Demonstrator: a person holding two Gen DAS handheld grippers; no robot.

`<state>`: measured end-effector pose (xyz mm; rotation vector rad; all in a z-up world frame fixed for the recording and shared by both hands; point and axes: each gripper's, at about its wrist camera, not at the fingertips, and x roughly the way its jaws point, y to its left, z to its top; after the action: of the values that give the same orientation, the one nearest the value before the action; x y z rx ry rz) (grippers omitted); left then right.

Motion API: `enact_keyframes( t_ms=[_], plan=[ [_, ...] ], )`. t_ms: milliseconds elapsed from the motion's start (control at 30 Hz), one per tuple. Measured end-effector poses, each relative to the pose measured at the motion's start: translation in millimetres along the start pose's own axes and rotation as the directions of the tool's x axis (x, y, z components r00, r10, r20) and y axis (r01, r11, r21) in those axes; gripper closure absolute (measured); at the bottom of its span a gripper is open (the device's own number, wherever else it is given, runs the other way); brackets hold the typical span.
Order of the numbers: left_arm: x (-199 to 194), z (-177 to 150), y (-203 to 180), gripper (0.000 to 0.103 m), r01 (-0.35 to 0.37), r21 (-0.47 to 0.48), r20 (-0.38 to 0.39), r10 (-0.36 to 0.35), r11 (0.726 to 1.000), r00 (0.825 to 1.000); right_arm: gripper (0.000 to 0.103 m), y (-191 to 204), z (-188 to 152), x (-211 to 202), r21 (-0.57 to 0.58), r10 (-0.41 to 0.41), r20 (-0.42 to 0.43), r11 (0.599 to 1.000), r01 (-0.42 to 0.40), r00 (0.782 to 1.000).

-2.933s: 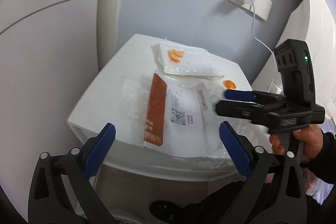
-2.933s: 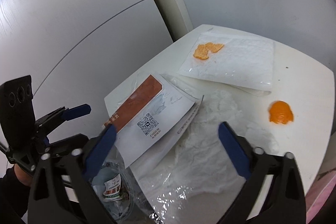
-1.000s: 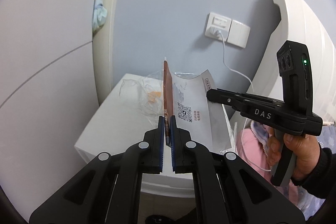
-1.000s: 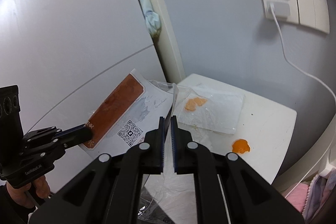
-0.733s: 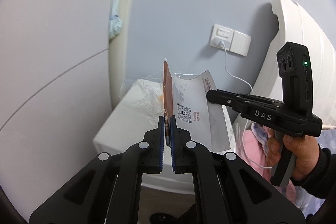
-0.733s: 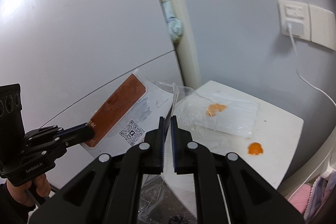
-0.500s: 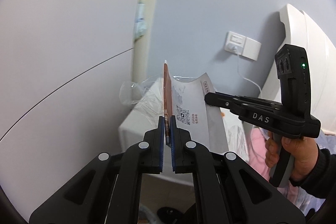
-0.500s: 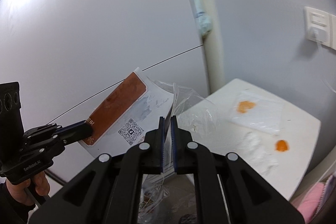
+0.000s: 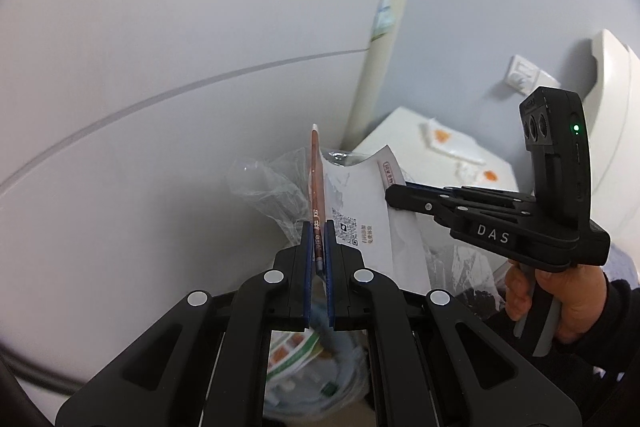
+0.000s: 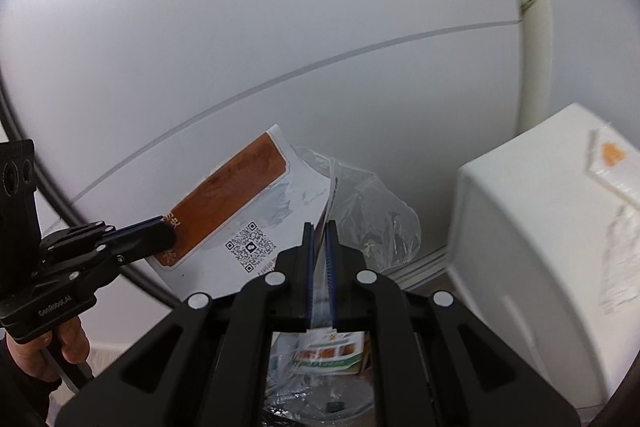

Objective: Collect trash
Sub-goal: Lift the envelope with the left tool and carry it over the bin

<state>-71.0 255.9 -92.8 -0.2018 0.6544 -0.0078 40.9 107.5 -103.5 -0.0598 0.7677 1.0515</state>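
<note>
My left gripper and right gripper both pinch the paper bag – it may rip or miss the bin.

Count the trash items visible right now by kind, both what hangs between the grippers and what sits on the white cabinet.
white paper mailer with brown stripe and QR code: 1
crumpled clear plastic film: 1
flat clear plastic pouch: 1
orange peel patches: 2
Total: 5
</note>
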Motion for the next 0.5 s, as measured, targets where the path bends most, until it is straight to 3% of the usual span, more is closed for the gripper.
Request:
enact_keyframes(
  t_ms=[267, 500],
  plan=[
    [27, -59, 40, 0.099, -0.031, -0.089, -0.113, 0.021, 0.996, 0.993, 0.095, 8, -36, 64, -0.018, 0.002, -0.150, 1.000, -0.005, 0.989],
    [67, -95, 58, 0.099, -0.033, -0.138, -0.203, 0.004, 0.990, 0.979, 0.095, -4, -75, 112, -0.013, -0.018, -0.269, 1.000, 0.015, 0.963]
  ],
)
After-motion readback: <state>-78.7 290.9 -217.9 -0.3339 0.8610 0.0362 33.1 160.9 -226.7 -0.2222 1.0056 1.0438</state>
